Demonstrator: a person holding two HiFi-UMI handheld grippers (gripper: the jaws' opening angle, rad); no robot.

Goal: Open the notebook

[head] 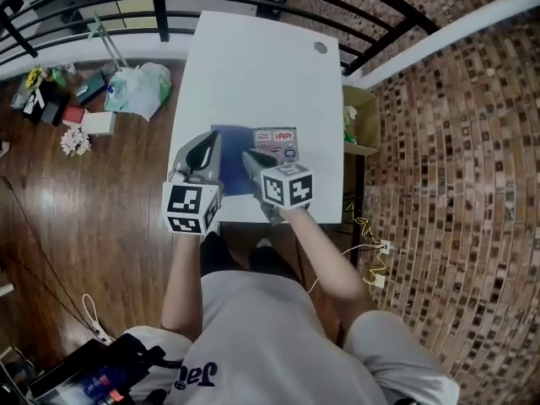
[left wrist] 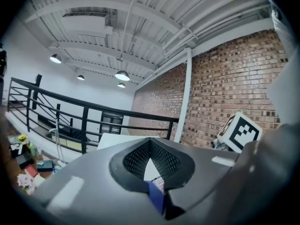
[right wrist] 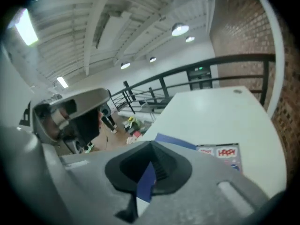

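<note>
Blue notebook (head: pixel 234 174): it lies at the near edge of my white table (head: pixel 253 66), below both grippers. Left gripper (head: pixel 208 142): jaws pressed together, a sliver of blue cover caught between them at the notebook's left side. Right gripper (head: pixel 251 155): jaws pinched shut on a blue strip of the cover, just beside a printed panel (head: pixel 277 144) with red lettering.

Blue notebook (head: pixel 234 148), stickered at right, lies at the near edge of the white table (head: pixel 253 66).
</note>
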